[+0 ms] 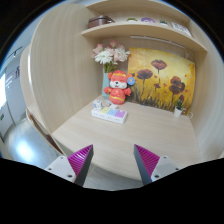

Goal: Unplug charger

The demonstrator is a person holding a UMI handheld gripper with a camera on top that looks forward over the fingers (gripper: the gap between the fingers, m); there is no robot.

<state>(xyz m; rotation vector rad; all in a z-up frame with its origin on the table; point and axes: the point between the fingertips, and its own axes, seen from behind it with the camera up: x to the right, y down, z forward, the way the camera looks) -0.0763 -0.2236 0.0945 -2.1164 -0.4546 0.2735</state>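
My gripper (114, 160) is open, with nothing between its magenta pads (82, 158). It hovers above the near part of a light wooden desk (140, 128). No charger, plug or socket can be made out in this view. Beyond the fingers, on the desk, stands an orange and red toy figure (118, 88) on a small white box (109, 113).
A flower picture (160, 75) leans against the back wall behind the figure, with pale flowers (108, 55) to its left. A small dark object (181, 110) sits at the desk's far right. Shelves (140, 28) hang above. The desk's left edge drops to the floor (22, 150).
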